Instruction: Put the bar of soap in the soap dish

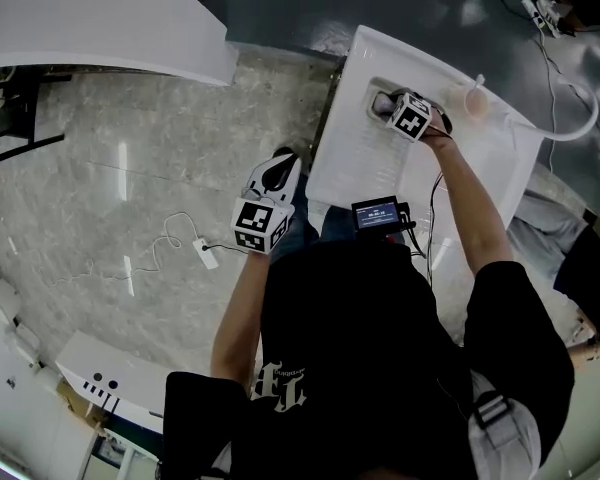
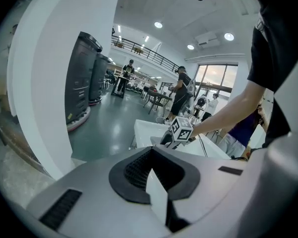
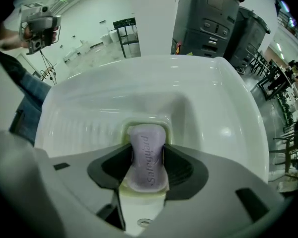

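A pale purple bar of soap (image 3: pixel 148 157) lies lengthwise between the dark pads of my right gripper (image 3: pixel 148 182), which is shut on its sides. The soap sits over a pale yellow soap dish (image 3: pixel 145 126) on the floor of the white sink (image 3: pixel 228 113). In the head view the right gripper (image 1: pixel 408 115) reaches into the sink's (image 1: pixel 350 158) far corner; soap and dish are hidden there. My left gripper (image 1: pixel 278 170) hangs left of the sink, above the floor, away from the soap. Its jaws (image 2: pixel 156 175) stand shut with nothing between them.
A small drain hole (image 3: pixel 143 223) lies just before the dish. A white curved counter (image 1: pixel 100 28) runs at the upper left. A cable with a white plug (image 1: pixel 202 251) lies on the marble floor. A white hose (image 1: pixel 580 118) loops past the sink's right side.
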{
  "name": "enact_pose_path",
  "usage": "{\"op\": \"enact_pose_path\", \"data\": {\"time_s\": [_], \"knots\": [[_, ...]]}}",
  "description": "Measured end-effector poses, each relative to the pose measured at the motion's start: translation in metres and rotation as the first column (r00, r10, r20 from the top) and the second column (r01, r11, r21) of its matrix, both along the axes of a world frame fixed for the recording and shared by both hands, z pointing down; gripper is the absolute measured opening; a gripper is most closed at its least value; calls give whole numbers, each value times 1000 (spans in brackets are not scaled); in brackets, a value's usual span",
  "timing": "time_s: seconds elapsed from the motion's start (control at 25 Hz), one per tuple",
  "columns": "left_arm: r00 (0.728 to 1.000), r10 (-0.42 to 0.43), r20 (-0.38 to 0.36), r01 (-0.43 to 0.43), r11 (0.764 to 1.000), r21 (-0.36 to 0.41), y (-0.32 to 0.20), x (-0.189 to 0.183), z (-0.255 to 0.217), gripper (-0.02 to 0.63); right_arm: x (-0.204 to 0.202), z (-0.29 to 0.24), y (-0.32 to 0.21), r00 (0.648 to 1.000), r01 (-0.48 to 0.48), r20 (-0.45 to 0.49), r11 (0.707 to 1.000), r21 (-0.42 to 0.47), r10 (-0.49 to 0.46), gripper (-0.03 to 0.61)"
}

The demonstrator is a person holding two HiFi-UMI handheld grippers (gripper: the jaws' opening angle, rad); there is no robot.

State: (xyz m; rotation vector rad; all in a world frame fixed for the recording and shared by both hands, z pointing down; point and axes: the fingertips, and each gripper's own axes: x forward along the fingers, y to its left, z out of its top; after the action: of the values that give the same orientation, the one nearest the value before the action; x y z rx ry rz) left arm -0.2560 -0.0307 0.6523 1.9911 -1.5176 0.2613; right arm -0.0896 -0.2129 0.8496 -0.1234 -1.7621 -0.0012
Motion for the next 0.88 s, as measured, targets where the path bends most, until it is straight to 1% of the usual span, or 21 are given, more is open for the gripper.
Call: {"op": "enact_pose_path", "data": {"time_s": [0.12,0.2,0.28,0.32,0.36,0.4,0.44,0.52,0.6,0.64,0.68,0.72,0.8,0.84,0.88], "knots": [[1000,1,-12,-1,1000,0,-6,4,-1,9,6,-12,-1,1000,-18,19,1000,25,18,198],[1000,18,-19,-18,1000,12,-13,9,-5,9,11,-28,0,997,-62,45,997,53,59,198],[998,52,-27,-51,998,38,-20,17,-15,9,15,-51,5,986,-139,100,987,85,130,198],[997,75,-26,-73,996,51,-23,20,-20,9,18,-65,9,975,-187,135,978,94,174,198],[994,105,-16,-104,993,64,-26,24,-24,9,21,-80,15,959,-242,173,965,97,223,198],[989,145,3,-145,986,79,-31,27,-28,9,24,-94,21,935,-307,214,947,94,282,197],[981,194,26,-196,976,96,-36,31,-30,9,29,-108,27,902,-380,256,921,86,348,196],[957,284,53,-288,949,126,-42,40,-33,9,39,-134,48,813,-521,335,851,57,476,196],[940,336,53,-340,931,132,-32,49,-37,9,48,-161,82,727,-620,388,785,13,567,195],[933,355,49,-359,924,132,-27,53,-40,9,50,-175,98,677,-662,416,749,-13,606,185],[925,377,49,-380,915,136,-27,57,-44,9,52,-190,108,617,-706,453,707,-44,644,155],[912,406,56,-409,901,145,-30,61,-49,9,56,-205,114,547,-748,494,659,-73,676,134],[876,475,81,-481,859,175,-44,75,-60,9,69,-232,122,409,-823,569,558,-108,713,99],[860,502,91,-510,839,187,-47,83,-66,9,78,-242,128,354,-850,598,514,-116,719,73],[849,520,96,-529,827,193,-46,92,-71,9,88,-250,137,313,-869,619,481,-119,720,47]]}}
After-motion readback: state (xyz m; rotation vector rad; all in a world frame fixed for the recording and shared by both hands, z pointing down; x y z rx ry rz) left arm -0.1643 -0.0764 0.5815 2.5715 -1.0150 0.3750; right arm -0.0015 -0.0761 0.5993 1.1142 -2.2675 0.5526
